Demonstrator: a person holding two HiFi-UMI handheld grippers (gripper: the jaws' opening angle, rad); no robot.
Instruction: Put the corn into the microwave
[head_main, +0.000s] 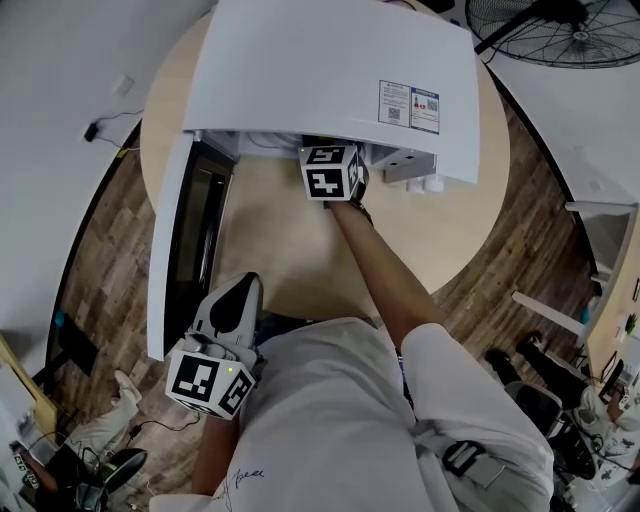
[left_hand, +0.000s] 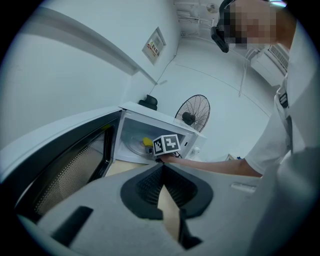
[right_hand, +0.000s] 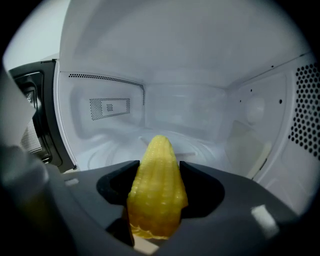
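A yellow corn cob (right_hand: 156, 192) stands point-forward between the jaws of my right gripper (right_hand: 157, 172), which is shut on it. The gripper reaches into the mouth of the white microwave (head_main: 330, 70), and the corn hangs just above the glass turntable (right_hand: 115, 150). From above, only the right gripper's marker cube (head_main: 333, 172) shows under the microwave's top edge. The microwave door (head_main: 185, 240) stands swung wide to the left. My left gripper (head_main: 237, 300) is held back near the person's body, shut and empty. In its view the corn (left_hand: 147, 142) shows small inside the cavity.
The microwave sits on a round wooden table (head_main: 290, 260). A standing fan (head_main: 570, 30) is behind it at the right. Office chairs and a desk (head_main: 610, 330) line the right side over wood flooring.
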